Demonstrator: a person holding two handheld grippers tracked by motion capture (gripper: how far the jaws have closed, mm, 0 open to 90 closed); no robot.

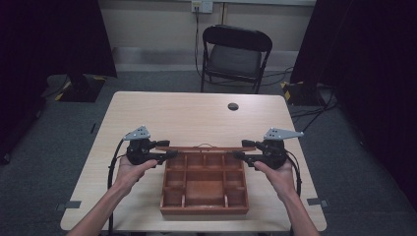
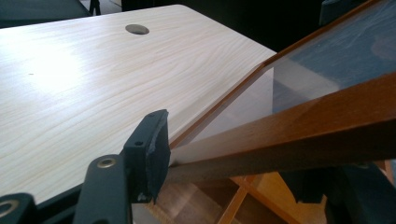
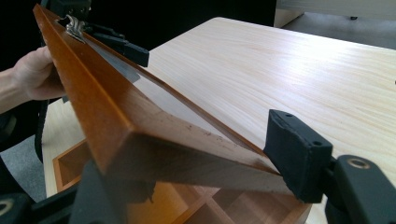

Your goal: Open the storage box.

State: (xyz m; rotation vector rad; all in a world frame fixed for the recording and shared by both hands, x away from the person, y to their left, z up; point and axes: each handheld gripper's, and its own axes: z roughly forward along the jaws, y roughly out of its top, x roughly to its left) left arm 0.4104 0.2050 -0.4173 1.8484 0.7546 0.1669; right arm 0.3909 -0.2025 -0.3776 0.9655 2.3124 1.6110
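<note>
A brown wooden box [image 1: 204,189] with several open compartments sits on the table near the front edge. Its glass-panelled lid [image 1: 204,148] is lifted, tilted up over the box's far side. My left gripper [image 1: 164,151] is shut on the lid's left end and my right gripper [image 1: 241,150] on its right end. In the left gripper view the lid frame [image 2: 299,135] runs between the jaws of the left gripper [image 2: 243,172], with one pad [image 2: 152,149] against its end. In the right gripper view the right gripper [image 3: 205,177] clamps the lid frame [image 3: 140,140] likewise. A metal latch [image 3: 72,23] shows at the lid's far end.
The light wooden table [image 1: 196,113] has a round cable hole [image 1: 233,106] near its far edge. A black folding chair [image 1: 236,56] stands behind the table. Dark curtains hang at both sides. Cables trail from both grippers beside the forearms.
</note>
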